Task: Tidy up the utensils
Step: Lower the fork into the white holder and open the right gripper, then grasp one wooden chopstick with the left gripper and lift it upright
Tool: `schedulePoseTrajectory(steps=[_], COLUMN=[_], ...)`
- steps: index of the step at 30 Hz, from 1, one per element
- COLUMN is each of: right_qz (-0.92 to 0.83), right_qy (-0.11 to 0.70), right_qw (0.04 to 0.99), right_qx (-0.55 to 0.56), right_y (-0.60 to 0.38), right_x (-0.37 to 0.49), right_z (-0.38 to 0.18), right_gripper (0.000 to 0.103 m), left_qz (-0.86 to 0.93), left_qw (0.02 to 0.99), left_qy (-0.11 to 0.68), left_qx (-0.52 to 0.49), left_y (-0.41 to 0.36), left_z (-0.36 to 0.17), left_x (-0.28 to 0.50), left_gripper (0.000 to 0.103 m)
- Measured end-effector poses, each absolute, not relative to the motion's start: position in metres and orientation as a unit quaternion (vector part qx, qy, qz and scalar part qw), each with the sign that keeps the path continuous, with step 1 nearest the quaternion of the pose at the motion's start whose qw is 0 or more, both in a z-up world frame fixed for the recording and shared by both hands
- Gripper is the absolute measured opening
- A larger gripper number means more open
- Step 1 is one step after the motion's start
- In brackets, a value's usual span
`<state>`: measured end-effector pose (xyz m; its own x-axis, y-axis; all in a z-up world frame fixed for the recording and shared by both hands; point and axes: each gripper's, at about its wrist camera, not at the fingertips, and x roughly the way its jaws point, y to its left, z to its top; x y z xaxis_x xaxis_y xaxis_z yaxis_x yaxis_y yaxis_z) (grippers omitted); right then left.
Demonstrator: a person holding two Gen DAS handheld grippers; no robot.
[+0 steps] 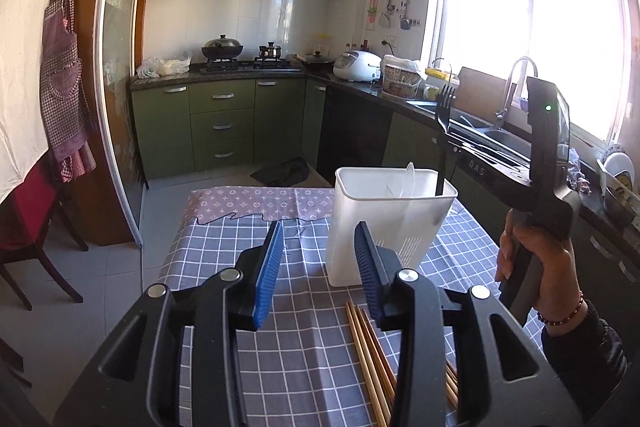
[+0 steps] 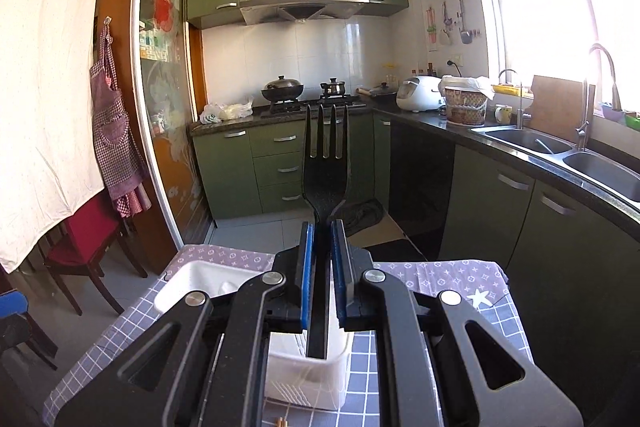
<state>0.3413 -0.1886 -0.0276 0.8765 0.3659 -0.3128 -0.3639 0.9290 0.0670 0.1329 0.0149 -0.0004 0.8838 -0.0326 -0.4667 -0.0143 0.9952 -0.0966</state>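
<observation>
A white plastic utensil holder (image 1: pixel 392 223) stands on the checked tablecloth; it also shows in the right wrist view (image 2: pixel 200 283) below my right gripper. My right gripper (image 2: pixel 323 231) is shut on a black fork-shaped spatula (image 2: pixel 326 163), held upright with its handle end down inside the holder's right compartment. In the left wrist view the spatula (image 1: pixel 444 123) rises out of the holder. My left gripper (image 1: pixel 320 239) is open and empty, just in front of the holder. Several wooden chopsticks (image 1: pixel 368 359) lie on the cloth under it.
The table (image 1: pixel 224 267) has a grey checked cloth and a pink patterned strip at its far end. A red chair (image 2: pixel 84 247) stands to the left. Green kitchen cabinets, a stove and a sink counter (image 2: pixel 560 147) lie beyond and to the right.
</observation>
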Motion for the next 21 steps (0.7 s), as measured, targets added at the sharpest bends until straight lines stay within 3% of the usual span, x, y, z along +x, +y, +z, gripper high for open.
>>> schedulePoseTrajectory(steps=[7,11,21], right_qz=[0.191,0.19,0.199], right_qy=[0.178,0.182,0.17], right_qw=[0.965,0.964,0.965], right_qx=[-0.01,-0.016,-0.003], right_y=[-0.197,-0.2,-0.217], right_x=[0.32,0.313,0.287], right_z=[-0.047,-0.052,-0.032], right_gripper=[0.012,0.031,0.035], left_qz=[-0.008,-0.002,-0.01], left_qw=[0.955,0.952,0.935], left_qy=[0.292,0.302,0.351], left_qx=[-0.052,-0.046,-0.05], left_y=[0.013,0.015,0.012], left_z=[-0.017,-0.018,-0.029], left_x=[0.138,0.139,0.143], left_gripper=[0.038,0.038,0.04])
